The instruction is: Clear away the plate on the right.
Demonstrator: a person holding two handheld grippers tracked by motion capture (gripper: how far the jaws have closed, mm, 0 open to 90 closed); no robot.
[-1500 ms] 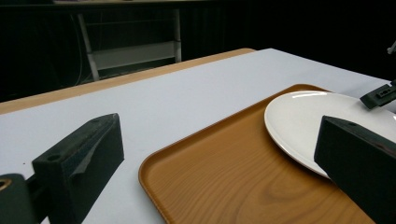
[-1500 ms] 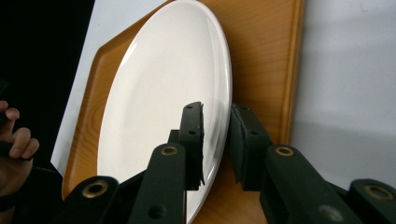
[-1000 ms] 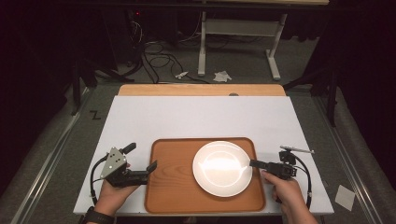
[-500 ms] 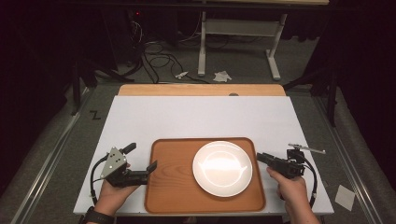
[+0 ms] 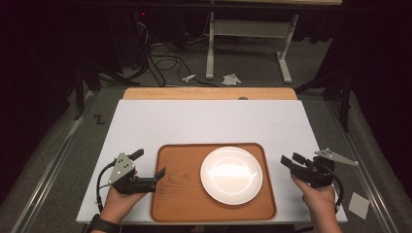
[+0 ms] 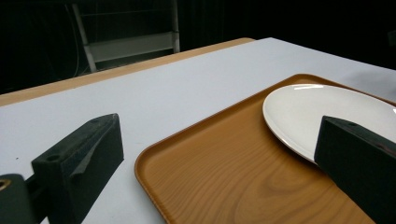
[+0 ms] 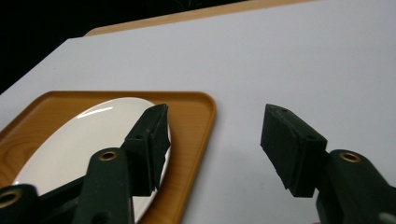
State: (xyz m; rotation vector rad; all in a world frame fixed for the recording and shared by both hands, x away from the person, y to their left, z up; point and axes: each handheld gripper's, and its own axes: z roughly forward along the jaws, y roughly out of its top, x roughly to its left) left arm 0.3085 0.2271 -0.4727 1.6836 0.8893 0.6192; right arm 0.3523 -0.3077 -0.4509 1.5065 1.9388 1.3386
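We read this as a lab: a white-topped table (image 5: pixel 209 121) on grey carpet, black curtains around, loose cables (image 5: pixel 160 63) and a metal stand (image 5: pixel 248 43) at the frame's top centre.

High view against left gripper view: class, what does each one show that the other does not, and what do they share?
High view alone: both hands, the left tongs beside the tray's left edge, the right tongs open and off the tray to its right with nothing between them, and the cables on the floor beyond the table.

Left gripper view alone: wood grain on the tray floor, seen close up.

Shared: the brown tray, the white plate on it, and the white table.
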